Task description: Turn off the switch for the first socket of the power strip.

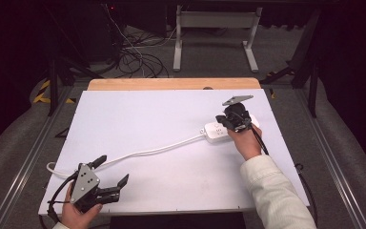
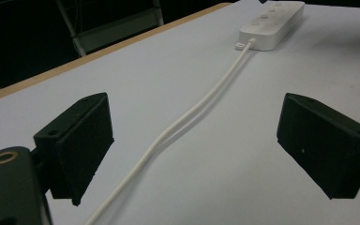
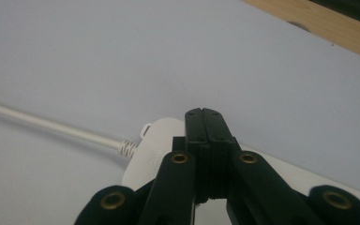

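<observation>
Jaws pressed flat together with nothing between them, the right gripper hangs over the cable end of a white power strip on the right half of the desk; its own camera shows the closed tips poised above the strip's rounded corner, seemingly aimed at one of its buttons or sockets, though contact cannot be made out. At the near left corner, the left gripper waits with its jaws wide apart, straddling nothing but the white cable that runs between them along the sheet toward the strip.

The risks, as the scene stands: a closed tip is a narrow, hard point, and pressing down off-centre near the strip's end could tip or skid the light plastic body across the smooth white surface rather than work a switch. Nothing pins the strip down; the left gripper is well apart from it and grips nothing, so any push could also drag the loose cable. The cable's loop at the desk's left edge lies near the left gripper's own trailing lead and could snag if either hand sweeps across. A slip off the rounded corner would drive the tips into the desk.
</observation>
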Tool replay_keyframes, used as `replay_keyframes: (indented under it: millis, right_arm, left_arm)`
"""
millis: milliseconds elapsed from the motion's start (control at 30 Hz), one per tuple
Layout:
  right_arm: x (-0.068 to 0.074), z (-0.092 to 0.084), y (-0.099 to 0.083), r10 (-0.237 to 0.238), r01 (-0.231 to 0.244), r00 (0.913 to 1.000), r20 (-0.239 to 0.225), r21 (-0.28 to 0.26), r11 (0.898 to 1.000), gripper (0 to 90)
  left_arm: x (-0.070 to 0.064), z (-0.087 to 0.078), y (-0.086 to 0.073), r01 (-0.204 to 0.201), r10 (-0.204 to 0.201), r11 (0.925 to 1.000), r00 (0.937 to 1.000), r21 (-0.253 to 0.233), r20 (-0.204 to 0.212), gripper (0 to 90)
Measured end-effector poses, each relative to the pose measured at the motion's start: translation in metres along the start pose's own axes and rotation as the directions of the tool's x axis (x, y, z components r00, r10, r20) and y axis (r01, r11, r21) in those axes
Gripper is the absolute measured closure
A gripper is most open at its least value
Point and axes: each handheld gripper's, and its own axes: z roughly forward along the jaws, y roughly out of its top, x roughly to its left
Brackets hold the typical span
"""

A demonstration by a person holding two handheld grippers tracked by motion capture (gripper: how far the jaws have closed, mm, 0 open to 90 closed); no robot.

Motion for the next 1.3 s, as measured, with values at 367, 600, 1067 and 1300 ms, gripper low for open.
replay_keyframes:
  millis: [367,600,1067,1300]
  right_arm:
    - [-0.003,0.016,-0.007,0.02,-0.02,0.9998,0.006,0.021,1.0,90.0]
    - [-0.005,0.022,-0.01,0.025,-0.025,0.9996,0.012,0.031,0.999,90.0]
    - [-0.003,0.028,-0.011,0.005,-0.006,0.9999,0.015,0.047,0.999,90.0]
    - [-0.003,0.03,-0.011,0.004,-0.005,0.9999,0.017,0.054,0.999,90.0]
  left_arm:
    - [0.0,0.001,0.0,0.007,-0.007,1.0,1.0,0.0,0.002,11.3]
    - [0.0,0.001,0.0,-0.002,0.002,1.0,1.0,0.004,0.0,11.4]
    - [0.0,0.002,-0.001,-0.004,0.004,1.0,1.0,0.009,0.003,11.3]
    - [0.0,0.002,-0.001,-0.004,0.004,0.9999,1.0,0.011,0.002,11.3]
